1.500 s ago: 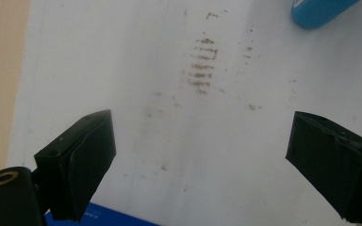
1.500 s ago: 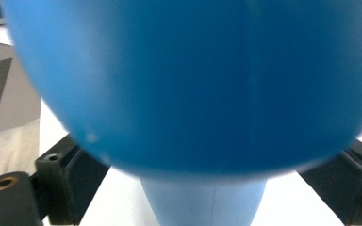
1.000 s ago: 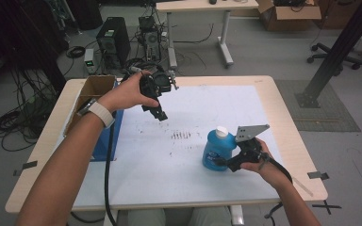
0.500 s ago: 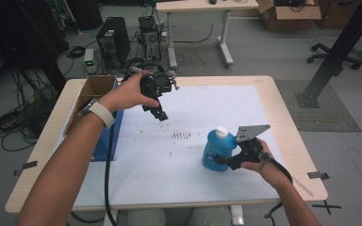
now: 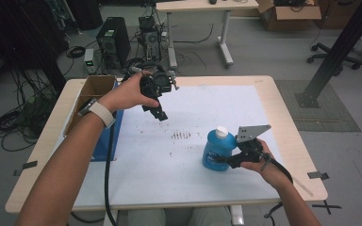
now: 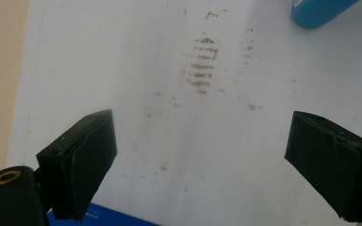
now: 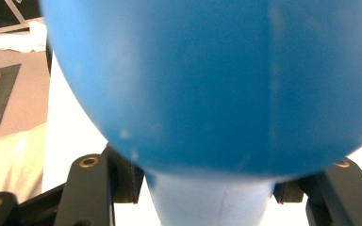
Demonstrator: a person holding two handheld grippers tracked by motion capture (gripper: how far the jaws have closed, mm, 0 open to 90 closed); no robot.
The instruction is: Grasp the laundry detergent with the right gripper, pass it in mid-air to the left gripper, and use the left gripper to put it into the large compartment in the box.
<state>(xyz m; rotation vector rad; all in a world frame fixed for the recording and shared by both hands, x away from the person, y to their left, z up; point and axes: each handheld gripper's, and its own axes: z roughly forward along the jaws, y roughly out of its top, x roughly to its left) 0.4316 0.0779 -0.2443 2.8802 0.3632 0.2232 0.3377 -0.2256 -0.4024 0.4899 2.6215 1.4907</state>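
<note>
From the high view, one blue bottle (image 5: 218,153) with a white cap (image 5: 221,132) stands upright on the white sheet (image 5: 169,165) that covers the table (image 5: 283,99), toward the person's right and near the front edge. The right gripper (image 5: 226,160) is at the bottle's lower body, its jaws set against either side, with one grey three-cornered plate (image 5: 250,132) above it. The left gripper (image 5: 160,113) is held up over the far left part of the sheet, well apart from the bottle, tilted down toward the table. One cardboard box (image 5: 94,92) sits at the table's left edge, with one blue flat thing (image 5: 111,136) just beside it. One patch of brown smudges (image 5: 181,135) marks the sheet between the two grippers.

In the left gripper view, the left gripper's (image 6: 198,165) two black jaws stand wide apart with nothing between them. Below them lies the sheet with the smudges (image 6: 200,66), and one corner of the bottle (image 6: 320,12) shows at the top right. A strip of the blue flat thing (image 6: 108,219) shows at the bottom.

In the right gripper view, the bottle (image 7: 207,80) looms close, and the right gripper (image 7: 207,188) has its two jaws pressed on the bottle's narrower part, one at each side, holding it.
</note>
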